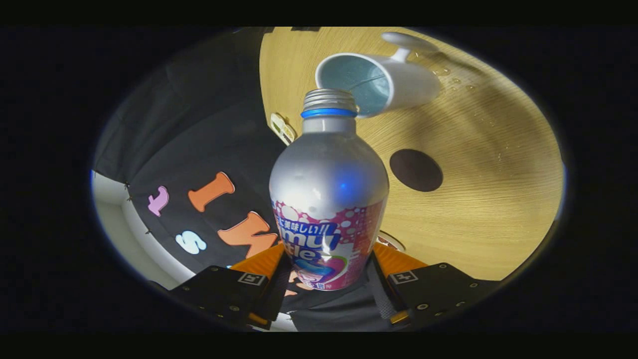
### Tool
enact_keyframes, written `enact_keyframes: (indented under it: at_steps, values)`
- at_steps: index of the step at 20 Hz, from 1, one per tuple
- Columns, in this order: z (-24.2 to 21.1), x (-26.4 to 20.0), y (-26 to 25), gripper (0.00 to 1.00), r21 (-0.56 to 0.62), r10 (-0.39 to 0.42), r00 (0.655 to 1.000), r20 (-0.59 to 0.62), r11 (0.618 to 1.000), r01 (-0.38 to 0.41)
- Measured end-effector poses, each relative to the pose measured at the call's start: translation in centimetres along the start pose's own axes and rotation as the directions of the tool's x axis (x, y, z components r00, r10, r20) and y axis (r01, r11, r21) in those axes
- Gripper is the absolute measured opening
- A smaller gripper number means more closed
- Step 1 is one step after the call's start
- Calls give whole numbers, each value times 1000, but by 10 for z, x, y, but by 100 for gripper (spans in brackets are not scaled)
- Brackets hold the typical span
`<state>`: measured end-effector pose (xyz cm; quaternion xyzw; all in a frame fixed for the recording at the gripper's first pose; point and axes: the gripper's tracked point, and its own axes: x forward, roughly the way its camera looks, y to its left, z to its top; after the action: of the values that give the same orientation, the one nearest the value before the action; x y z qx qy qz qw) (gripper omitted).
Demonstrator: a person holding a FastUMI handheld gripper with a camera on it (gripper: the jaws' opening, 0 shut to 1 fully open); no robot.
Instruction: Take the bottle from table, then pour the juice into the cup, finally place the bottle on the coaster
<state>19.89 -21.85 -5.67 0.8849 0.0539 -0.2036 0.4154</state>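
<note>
Bottle (pixel 328 199) uncapped, mouth at rim of white cup (pixel 379 80); cup contents unclear. Gripper (pixel 326 274) fingers clamped on bottle's lower body. Dark coaster (pixel 416 170) nearby on table (pixel 488 189)

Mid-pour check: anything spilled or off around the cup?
Yes. Droplets lie on the table just beyond the cup, a sign of spillage. The hand-held gripper is shut on the bottle, its uncapped mouth beside the rim.
</note>
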Motion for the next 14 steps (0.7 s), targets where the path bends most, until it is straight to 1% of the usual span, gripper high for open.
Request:
enact_keyframes:
  at_steps: [7,14]
  values:
    - [2,3,6,75,41,6,1000,-5,999,-6]
    - [1,2,4,75,86,-8,1000,-7,996,9]
